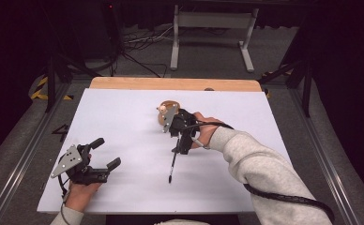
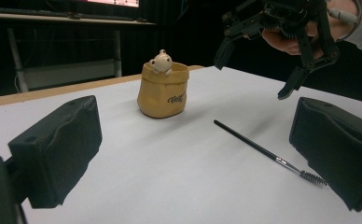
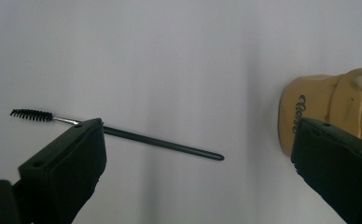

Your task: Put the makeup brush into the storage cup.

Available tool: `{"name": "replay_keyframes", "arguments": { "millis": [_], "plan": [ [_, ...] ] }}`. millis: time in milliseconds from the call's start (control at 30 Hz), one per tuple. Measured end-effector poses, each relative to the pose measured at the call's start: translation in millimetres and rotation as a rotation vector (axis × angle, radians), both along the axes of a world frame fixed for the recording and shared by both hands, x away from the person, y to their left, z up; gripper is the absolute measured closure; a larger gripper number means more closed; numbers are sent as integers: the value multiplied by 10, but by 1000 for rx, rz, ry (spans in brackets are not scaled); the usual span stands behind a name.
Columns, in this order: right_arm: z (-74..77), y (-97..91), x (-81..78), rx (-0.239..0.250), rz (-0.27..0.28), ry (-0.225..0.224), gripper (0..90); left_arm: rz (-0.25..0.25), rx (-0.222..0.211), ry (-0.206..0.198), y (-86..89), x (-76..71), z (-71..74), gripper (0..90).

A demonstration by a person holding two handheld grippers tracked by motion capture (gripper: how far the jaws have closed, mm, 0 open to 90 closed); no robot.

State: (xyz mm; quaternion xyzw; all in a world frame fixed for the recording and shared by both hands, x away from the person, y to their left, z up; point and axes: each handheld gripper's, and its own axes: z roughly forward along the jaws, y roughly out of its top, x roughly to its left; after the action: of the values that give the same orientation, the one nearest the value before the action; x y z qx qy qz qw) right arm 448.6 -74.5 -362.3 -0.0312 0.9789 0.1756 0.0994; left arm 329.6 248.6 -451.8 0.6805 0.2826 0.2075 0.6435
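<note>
Left gripper (image 1: 101,153) low, fingers apart; right gripper (image 1: 182,136) above brush (image 1: 172,164)

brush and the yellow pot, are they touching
Apart. The left gripper view shows bare white table between the brush and the pot.

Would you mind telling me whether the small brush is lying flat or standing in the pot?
Lying flat: the brush rests on the white table, outside the pot.
</note>
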Motion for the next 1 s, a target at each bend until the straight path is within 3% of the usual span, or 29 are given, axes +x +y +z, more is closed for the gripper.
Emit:
{"name": "replay_keyframes", "arguments": {
  "millis": [233,567,767,1000],
  "plan": [
    [-135,33,58,7,21,54,35,-2,-5,4,6,0,4,33],
    [-327,70,97,-12,36,89,36,-3,-6,8,4,3,2,36],
    [-483,107,86,-52,47,109,37,-4,-3,9,3,2,2,36],
    [-562,107,113,-85,34,118,40,0,-2,7,5,2,0,35]
  ]
}}
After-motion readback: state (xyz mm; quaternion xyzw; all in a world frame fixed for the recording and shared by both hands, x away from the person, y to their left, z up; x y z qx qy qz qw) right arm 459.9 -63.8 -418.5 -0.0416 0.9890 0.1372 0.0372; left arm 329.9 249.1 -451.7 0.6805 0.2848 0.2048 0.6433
